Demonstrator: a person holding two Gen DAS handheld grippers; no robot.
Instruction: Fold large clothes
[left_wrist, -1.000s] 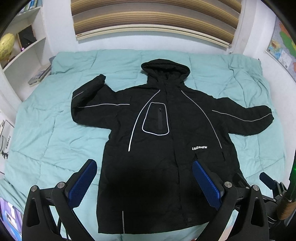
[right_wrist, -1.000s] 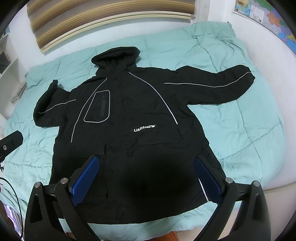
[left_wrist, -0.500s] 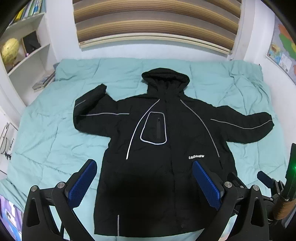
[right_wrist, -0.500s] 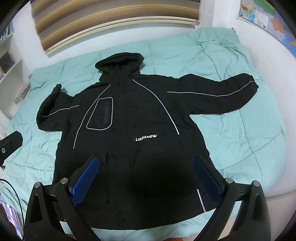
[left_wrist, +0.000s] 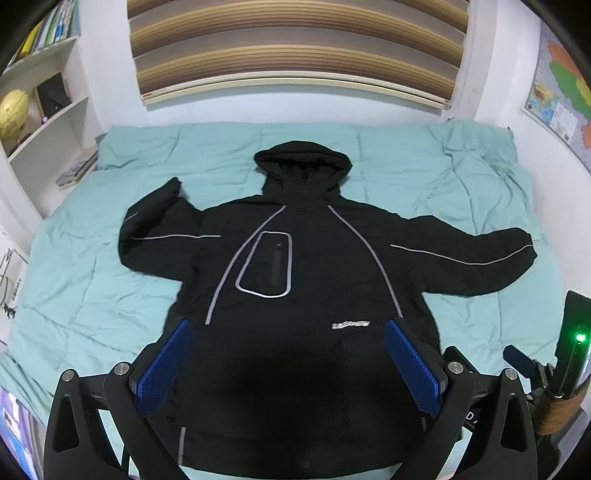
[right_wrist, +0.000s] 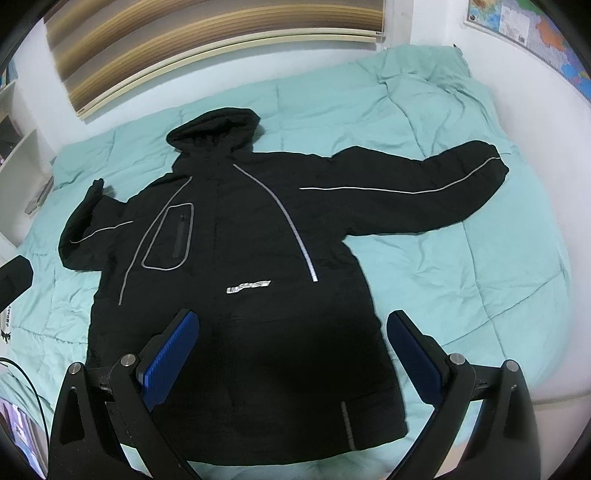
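Teal quilted bedspread (left_wrist: 424, 173) carries a black hooded jacket with reflective piping (left_wrist: 310, 266), spread flat, front up, unfolded. Left gripper (left_wrist: 288, 365) and right gripper (right_wrist: 291, 354) hover empty, jaws wide; best start: pinch each sleeve cuff, fold inward.

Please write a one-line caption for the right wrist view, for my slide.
Open right tool above a black hooded jacket with reflective piping, spread flat on a teal quilted bed cover.

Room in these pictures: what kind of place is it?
Most likely a bedroom: a bed with a teal quilt, shelves holding books and a globe, and a map on the wall.
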